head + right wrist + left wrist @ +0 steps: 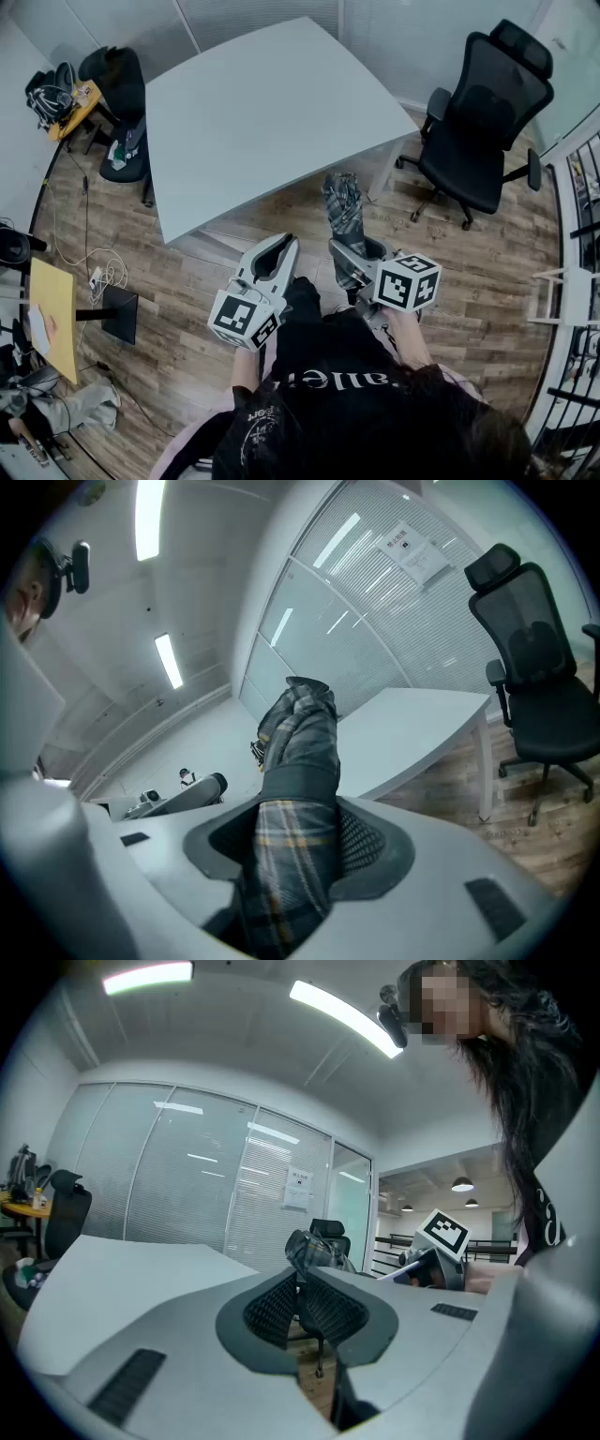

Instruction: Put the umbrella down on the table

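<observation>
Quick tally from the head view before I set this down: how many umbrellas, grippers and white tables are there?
umbrella: 1, plaid, clamped in the right gripper
grippers: 2, the right gripper and the left gripper, whose jaws are together and empty
white table: 1
Total: 4
</observation>
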Available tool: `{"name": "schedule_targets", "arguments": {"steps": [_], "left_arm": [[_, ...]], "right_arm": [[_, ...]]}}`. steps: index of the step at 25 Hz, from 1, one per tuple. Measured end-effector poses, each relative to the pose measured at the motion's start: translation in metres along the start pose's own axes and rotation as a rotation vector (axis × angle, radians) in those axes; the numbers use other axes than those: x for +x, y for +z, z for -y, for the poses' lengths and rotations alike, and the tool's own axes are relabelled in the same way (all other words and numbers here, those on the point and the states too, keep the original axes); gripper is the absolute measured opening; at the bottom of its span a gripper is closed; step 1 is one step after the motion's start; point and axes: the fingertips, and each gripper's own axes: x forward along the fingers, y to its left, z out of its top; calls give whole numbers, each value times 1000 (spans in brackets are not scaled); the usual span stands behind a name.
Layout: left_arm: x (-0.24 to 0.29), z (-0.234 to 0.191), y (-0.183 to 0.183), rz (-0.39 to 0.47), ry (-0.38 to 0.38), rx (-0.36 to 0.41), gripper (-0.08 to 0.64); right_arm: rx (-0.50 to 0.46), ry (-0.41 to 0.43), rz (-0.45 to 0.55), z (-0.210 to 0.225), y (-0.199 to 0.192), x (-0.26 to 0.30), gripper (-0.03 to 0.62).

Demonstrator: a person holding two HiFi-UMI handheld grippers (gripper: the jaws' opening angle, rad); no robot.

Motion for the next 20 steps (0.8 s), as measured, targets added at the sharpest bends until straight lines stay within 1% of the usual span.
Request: {"name": "schedule_targets", "arguments": {"steps": [5,14,20], "left_arm": [[-1,1,-4,-11,-4,-2,34],[-2,4,-7,-31,20,-4,34],[2,-7,-12,-37,39,-14,34]], "right_arm": [[-2,-2,-1,1,-1,1,221],[14,19,-29,3,-6,1,221],[13,24,-51,8,-5,12,221]]}}
